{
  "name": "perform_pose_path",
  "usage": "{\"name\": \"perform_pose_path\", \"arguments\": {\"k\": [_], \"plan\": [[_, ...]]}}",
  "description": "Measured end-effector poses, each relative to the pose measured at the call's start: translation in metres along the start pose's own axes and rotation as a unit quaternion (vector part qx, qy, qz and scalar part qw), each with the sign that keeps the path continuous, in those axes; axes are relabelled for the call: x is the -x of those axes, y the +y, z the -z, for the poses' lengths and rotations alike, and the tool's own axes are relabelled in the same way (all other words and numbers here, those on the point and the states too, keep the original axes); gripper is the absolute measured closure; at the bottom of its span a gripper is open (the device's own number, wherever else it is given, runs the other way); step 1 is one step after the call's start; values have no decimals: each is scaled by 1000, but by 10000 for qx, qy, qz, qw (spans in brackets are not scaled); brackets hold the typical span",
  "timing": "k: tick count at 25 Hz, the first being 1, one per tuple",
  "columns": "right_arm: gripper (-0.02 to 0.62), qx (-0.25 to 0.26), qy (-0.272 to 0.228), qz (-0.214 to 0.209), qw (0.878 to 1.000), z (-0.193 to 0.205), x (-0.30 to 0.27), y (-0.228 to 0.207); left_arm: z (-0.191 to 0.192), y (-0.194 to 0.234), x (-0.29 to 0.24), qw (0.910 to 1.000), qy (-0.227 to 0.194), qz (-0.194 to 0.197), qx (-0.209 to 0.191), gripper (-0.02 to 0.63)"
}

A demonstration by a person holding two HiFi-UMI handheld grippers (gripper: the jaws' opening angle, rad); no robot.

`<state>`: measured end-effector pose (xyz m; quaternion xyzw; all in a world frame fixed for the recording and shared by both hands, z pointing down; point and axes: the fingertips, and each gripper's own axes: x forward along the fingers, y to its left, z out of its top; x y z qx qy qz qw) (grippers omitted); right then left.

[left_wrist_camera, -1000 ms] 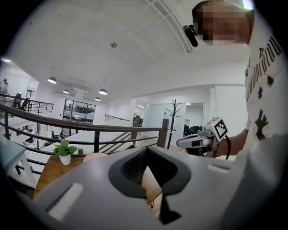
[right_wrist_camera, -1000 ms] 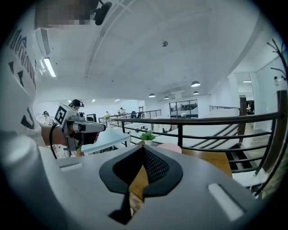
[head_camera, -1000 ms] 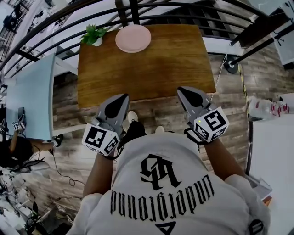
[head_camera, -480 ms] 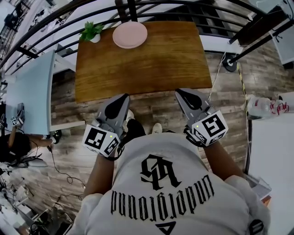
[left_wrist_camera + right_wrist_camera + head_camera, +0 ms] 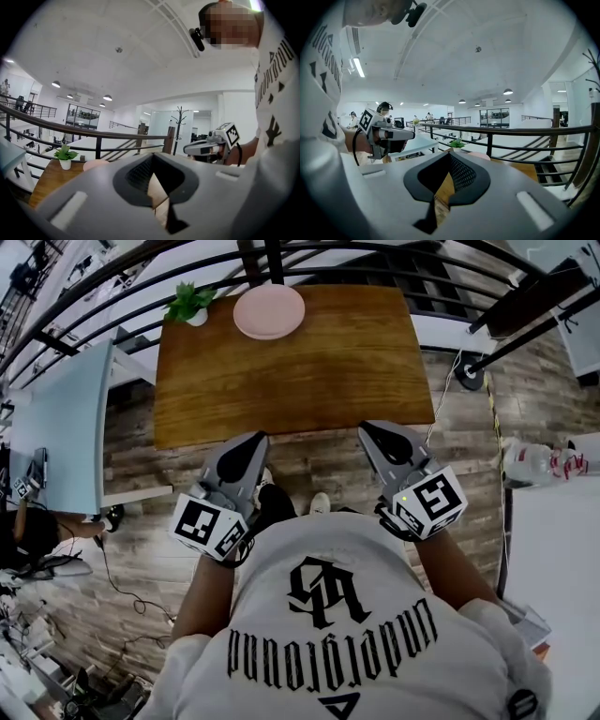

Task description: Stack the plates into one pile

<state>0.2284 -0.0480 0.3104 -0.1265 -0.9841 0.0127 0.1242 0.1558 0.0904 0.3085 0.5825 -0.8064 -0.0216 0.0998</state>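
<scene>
A pile of pink plates [image 5: 269, 312] sits at the far edge of the wooden table [image 5: 300, 371], next to a small potted plant [image 5: 190, 306]. Both grippers hang level over the floor just short of the table's near edge, far from the plates. My left gripper [image 5: 253, 439] is shut with nothing in it, and so is my right gripper [image 5: 368, 428]. The left gripper view has the plates [image 5: 96, 164] low behind the shut jaws. In the right gripper view the plates [image 5: 480, 155] peek over the jaws.
A black railing [image 5: 141, 277] runs behind the table. A pale blue table [image 5: 61, 427] stands to the left and a white surface [image 5: 558, 549] to the right. Cables lie on the wood floor [image 5: 319, 470] between me and the table.
Both grippers drew back a little from the table's near edge early on. They have held still over the last half second. The plates have not moved.
</scene>
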Motion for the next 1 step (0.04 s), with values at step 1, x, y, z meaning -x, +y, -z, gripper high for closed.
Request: {"name": "perform_pose_path", "arguments": {"k": [1], "plan": [[592,-21,0,4,10000,0,0,0,0,0,0,10000,-5,11,4,560]]}}
